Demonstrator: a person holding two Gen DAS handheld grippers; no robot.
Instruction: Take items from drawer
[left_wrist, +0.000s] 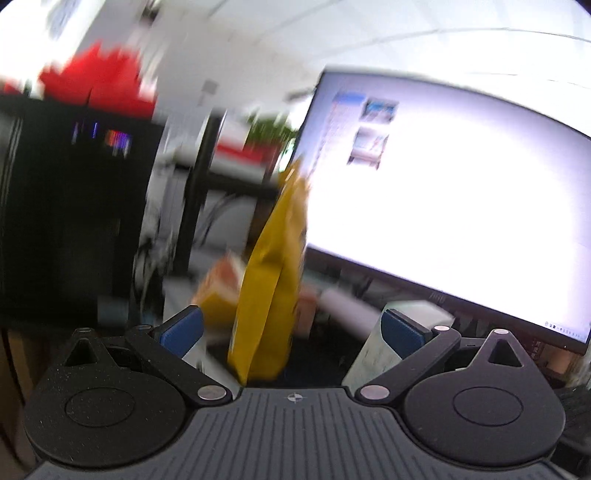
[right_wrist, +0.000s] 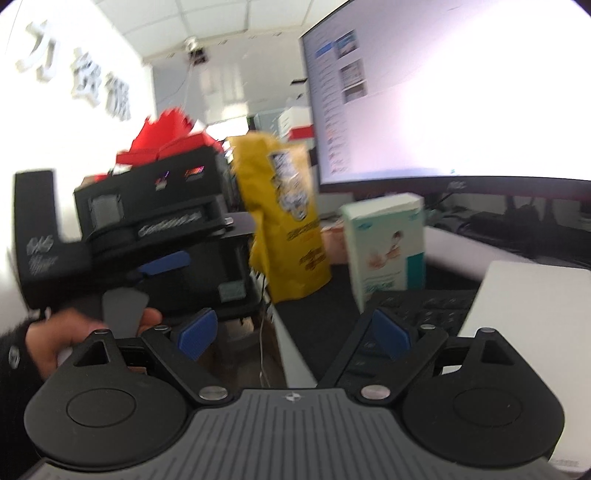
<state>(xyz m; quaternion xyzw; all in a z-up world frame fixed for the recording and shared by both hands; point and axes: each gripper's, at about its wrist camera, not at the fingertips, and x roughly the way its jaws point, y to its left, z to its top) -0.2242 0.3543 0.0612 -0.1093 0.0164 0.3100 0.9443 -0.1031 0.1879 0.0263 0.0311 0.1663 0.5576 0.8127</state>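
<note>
Left gripper (left_wrist: 291, 325) stood with its blue pads (left_wrist: 183, 326) spread wide. The yellow bag (left_wrist: 273, 266) rose between them, and neither pad pressed on it. From the right-hand camera the bag looked upright but leaning, its bottom close to the near left edge of the desk (right_wrist: 291, 350). Whether it rested fully on the desk I could not tell, because the picture was blurred there. A hand (right_wrist: 55, 343) in a dark sleeve gripped the tool's handle, to the left of the bag.

Toppling looked like the main risk. The bag was tall, thin and soft, nothing clamped it, and it was so near the edge that a brush from either pad could tip it to the floor. It might also sag against the white and green box (right_wrist: 388, 240) standing just to its right, in front of the bright monitor (right_wrist: 443, 92).

Right gripper (right_wrist: 295, 328) was also wide open and empty, hanging over the keyboard (right_wrist: 424, 306). The bag stood farther off and slightly to its left, well clear of its fingers. No drawer showed in either view, so I judged the bag already taken out and set down.
</note>
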